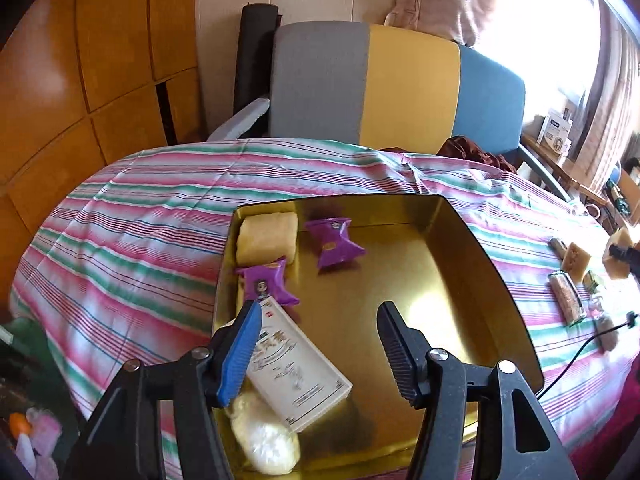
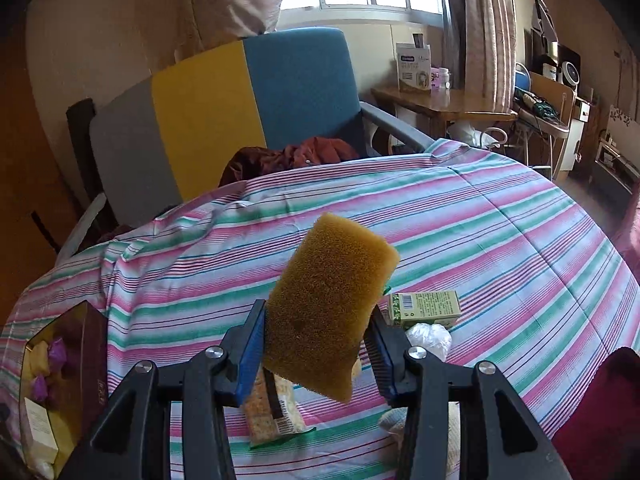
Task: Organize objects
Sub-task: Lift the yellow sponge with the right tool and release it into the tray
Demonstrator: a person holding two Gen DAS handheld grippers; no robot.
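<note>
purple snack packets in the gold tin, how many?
2. One purple packet lies by the tin's left wall, overlapping the white box; the other packet lies near the far wall. More may be hidden.

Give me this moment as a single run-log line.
left gripper: open, empty, over gold tin | right gripper: shut on yellow sponge, lifted above striped cloth | tin: four items visible

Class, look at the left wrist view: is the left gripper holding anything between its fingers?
No: the left gripper stands open and empty above the gold metal tin.
</note>
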